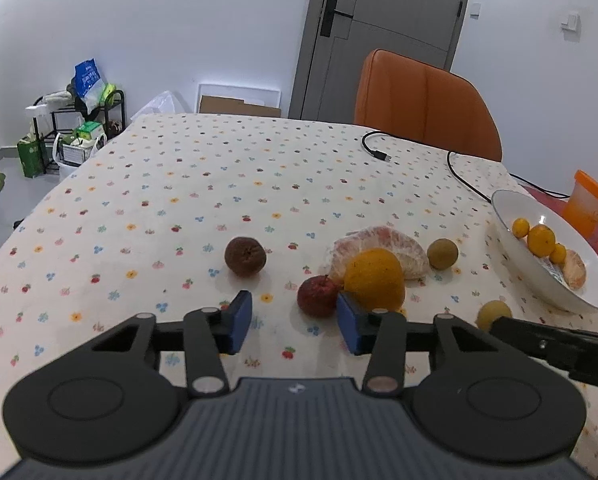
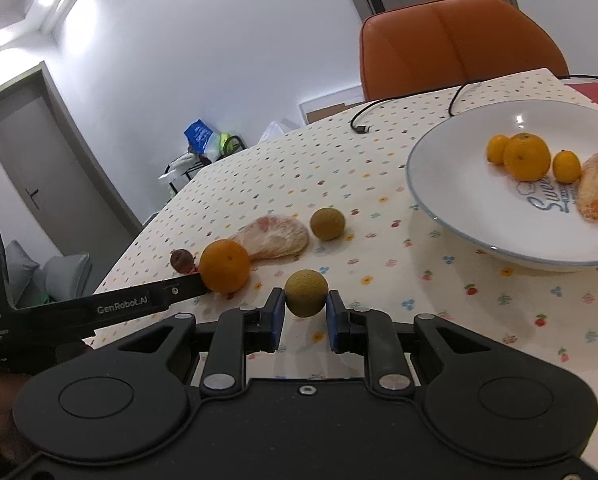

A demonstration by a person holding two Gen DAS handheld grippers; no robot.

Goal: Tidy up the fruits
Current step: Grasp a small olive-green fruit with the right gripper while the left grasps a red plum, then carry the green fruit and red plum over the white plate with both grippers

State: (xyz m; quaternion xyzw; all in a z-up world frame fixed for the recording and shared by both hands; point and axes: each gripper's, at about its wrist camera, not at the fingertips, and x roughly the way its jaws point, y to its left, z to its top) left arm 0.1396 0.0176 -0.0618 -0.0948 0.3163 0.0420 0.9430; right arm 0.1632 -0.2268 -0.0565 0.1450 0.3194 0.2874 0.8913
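Right gripper (image 2: 306, 318) clamped on small yellow-green fruit (image 2: 305, 293); lift clear, carry over white bowl (image 2: 439, 204) rim, release low. Left gripper (image 1: 295, 322) apart, idle.

tablecloth (image 1: 171, 184): cream, small multicoloured flower print
plate (image 2: 451, 200): white, blue rim
chair (image 1: 423, 100): orange
gripper pads (image 1: 241, 320): blue
large orange (image 1: 374, 278): orange

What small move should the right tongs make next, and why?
Probably lift the small yellow-green fruit and carry it toward the white plate. The right tongs appear shut on it, and the plate already holds several oranges, so it likely belongs there.
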